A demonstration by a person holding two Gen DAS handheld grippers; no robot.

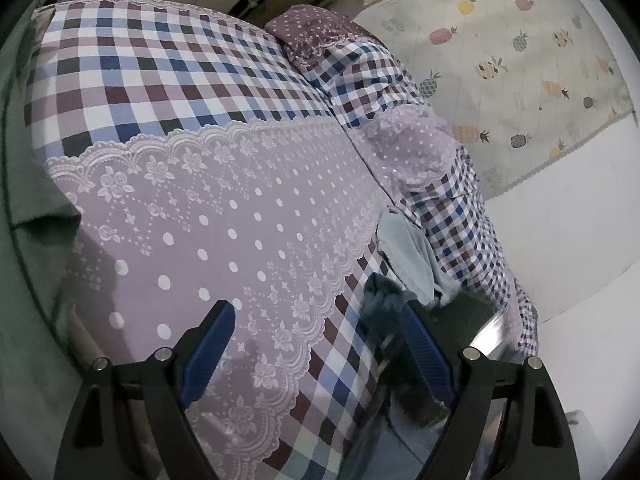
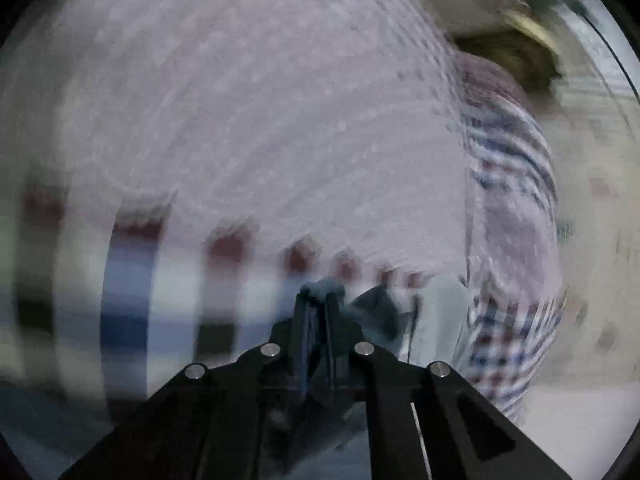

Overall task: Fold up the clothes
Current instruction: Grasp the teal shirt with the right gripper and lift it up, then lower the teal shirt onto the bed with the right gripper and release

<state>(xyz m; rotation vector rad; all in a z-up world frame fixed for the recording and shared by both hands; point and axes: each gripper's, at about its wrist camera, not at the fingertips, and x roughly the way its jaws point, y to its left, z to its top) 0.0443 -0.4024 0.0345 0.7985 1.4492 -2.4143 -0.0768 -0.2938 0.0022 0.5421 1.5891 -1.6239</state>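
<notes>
A bed with a lilac dotted, lace-patterned and checked cover (image 1: 224,184) fills the left wrist view. My left gripper (image 1: 316,336) hovers open over its near edge, with nothing between its blue pads (image 1: 208,352). Just right of its right finger, a dark blue-grey garment (image 1: 380,300) is bunched at the bed's edge, with a pale blue cloth (image 1: 408,244) beside it. The right wrist view is badly motion-blurred. There my right gripper (image 2: 320,296) is shut on a bunch of the dark blue-grey garment (image 2: 372,304), with the pale blue cloth (image 2: 444,312) to its right.
A crumpled checked and lilac quilt (image 1: 404,120) lies along the bed's right side, with a dark dotted pillow (image 1: 316,36) at the far end. A pineapple-print mat (image 1: 520,64) covers the white floor to the right. A grey-green sleeve (image 1: 28,200) is at the left edge.
</notes>
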